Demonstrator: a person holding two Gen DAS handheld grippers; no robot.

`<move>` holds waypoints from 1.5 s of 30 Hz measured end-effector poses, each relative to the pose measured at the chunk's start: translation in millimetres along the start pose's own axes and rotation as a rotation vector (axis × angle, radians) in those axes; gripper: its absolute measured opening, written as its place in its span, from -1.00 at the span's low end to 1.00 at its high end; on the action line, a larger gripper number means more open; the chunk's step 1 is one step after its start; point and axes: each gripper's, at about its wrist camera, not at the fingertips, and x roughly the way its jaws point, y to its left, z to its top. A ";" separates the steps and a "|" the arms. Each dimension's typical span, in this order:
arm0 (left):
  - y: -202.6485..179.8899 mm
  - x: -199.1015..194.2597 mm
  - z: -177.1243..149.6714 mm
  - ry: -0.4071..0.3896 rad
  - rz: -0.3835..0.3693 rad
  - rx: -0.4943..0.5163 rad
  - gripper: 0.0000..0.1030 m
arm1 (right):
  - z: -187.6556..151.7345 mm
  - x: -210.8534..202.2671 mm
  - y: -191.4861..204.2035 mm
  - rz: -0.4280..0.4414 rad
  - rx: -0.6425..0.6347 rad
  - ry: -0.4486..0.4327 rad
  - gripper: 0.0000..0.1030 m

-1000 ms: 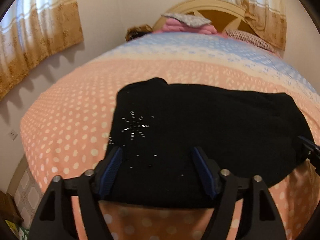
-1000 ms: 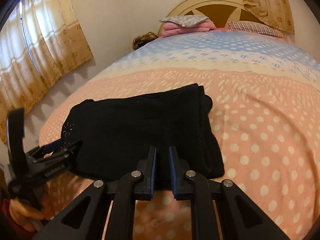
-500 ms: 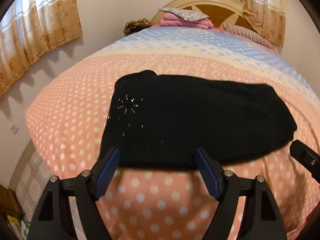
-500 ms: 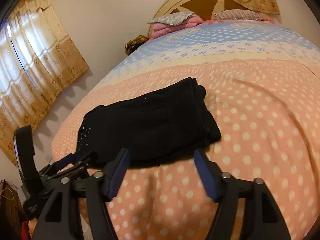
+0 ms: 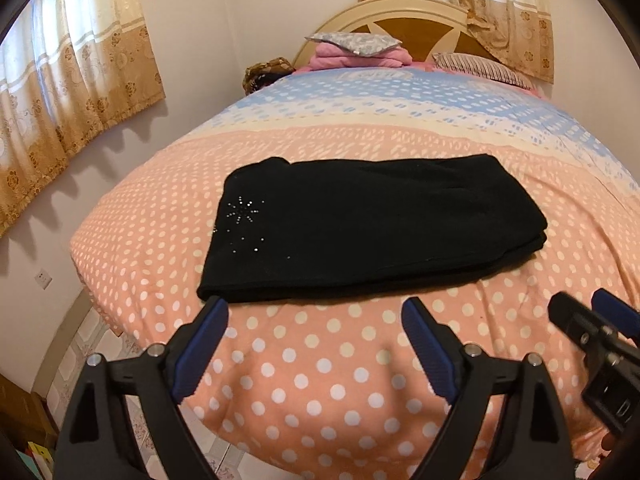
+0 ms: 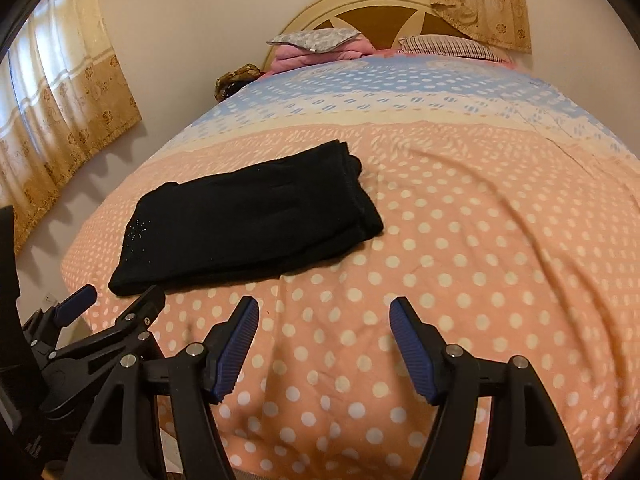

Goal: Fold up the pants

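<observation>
The black pants [image 5: 368, 232] lie folded in a flat rectangle on the pink dotted bedspread, with a small sparkly star pattern near their left end. They also show in the right wrist view [image 6: 248, 220], at the left. My left gripper [image 5: 316, 308] is open and empty, just short of the pants' near edge. My right gripper [image 6: 324, 308] is open and empty over bare bedspread, to the right of the pants and nearer than them. Each gripper shows at the edge of the other's view.
The bed [image 5: 360, 380] has a pink dotted near part and a blue band further back. Pillows and folded pink bedding [image 5: 356, 50] lie by the headboard. Curtains [image 5: 72, 80] hang on the left wall. The bed's near edge drops to a tiled floor [image 5: 80, 356].
My right gripper has opened and let go of the pants. Both grippers have drawn back toward the bed's near edge, so the pants lie further away and free.
</observation>
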 end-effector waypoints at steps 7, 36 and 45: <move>8.1 -20.6 0.3 -0.063 0.004 -0.047 0.94 | 4.6 -34.0 -3.9 0.008 0.032 -0.127 0.35; -4.8 -21.5 -5.3 -0.050 -0.010 -0.008 0.96 | 3.4 -47.5 -1.9 -0.019 0.018 -0.184 0.36; 0.8 -37.7 -0.7 -0.097 -0.016 -0.021 0.96 | 4.4 -59.0 5.2 -0.027 0.007 -0.215 0.36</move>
